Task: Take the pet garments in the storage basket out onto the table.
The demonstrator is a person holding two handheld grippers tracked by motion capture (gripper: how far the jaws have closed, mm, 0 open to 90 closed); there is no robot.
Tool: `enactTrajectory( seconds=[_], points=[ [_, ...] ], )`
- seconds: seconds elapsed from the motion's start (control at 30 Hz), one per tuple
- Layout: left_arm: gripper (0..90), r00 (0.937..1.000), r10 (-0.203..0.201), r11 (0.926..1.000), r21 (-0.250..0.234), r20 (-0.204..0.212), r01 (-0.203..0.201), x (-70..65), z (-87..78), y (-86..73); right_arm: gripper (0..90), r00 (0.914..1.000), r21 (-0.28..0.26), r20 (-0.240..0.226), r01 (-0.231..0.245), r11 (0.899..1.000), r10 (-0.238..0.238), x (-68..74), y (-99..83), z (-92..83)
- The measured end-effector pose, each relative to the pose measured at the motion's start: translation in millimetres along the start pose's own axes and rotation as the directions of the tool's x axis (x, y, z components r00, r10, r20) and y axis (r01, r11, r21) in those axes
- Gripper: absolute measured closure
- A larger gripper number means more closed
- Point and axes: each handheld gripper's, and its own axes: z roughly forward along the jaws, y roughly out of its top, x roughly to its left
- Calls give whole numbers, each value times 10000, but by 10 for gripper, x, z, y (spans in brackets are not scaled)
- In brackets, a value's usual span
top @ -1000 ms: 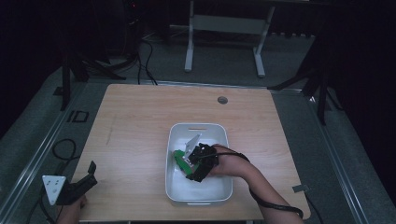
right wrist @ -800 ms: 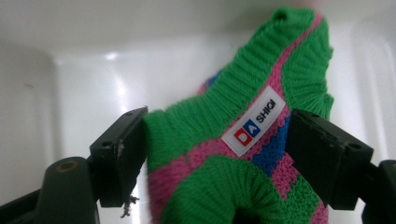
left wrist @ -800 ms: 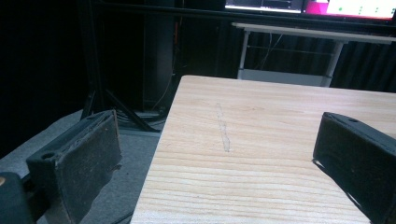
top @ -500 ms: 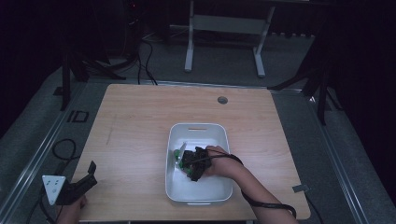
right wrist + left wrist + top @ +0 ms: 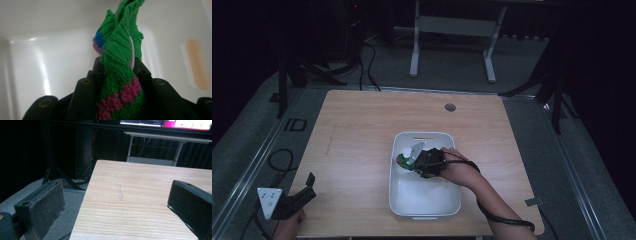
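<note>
Step, judged: lifting green-and-pink knitted cloth (image 5: 120, 62) from white plastic tub (image 5: 427, 200) | right gripper (image 5: 117, 72) clamps cloth | left gripper (image 5: 115, 202) wide, idle | next: raise clear of rim

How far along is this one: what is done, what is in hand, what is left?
Done: the right gripper has clamped the green and pink knitted piece. In hand: it holds it inside the white bin. Left: where it goes is unclear; the left gripper hangs open at the table edge.
</note>
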Motion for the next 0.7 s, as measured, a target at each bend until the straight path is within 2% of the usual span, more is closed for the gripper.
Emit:
enactTrajectory(
  seconds=[0.17,0.27,0.4,0.57,0.7],
  points=[
    [14,10000,-6,10000,10,-15,6,0,2,0,694,9995,-739,309,18,9973,5,-53,34,-372],
    [13,10000,-32,10000,-2,-14,32,1,2,0,694,9994,-1161,345,31,9932,9,-80,45,-557],
    [14,10000,8,10000,-9,-14,-8,1,0,0,693,9976,-1568,677,-21,9876,129,-126,30,-781],
    [14,10000,-18,10000,-12,-13,18,2,2,0,692,9957,-1713,908,-36,9852,194,-180,-40,-917],
    [14,10000,15,10000,-7,-16,-15,1,0,0,692,9910,-1648,1244,-290,9859,500,-262,-200,-1014]
  ],
)
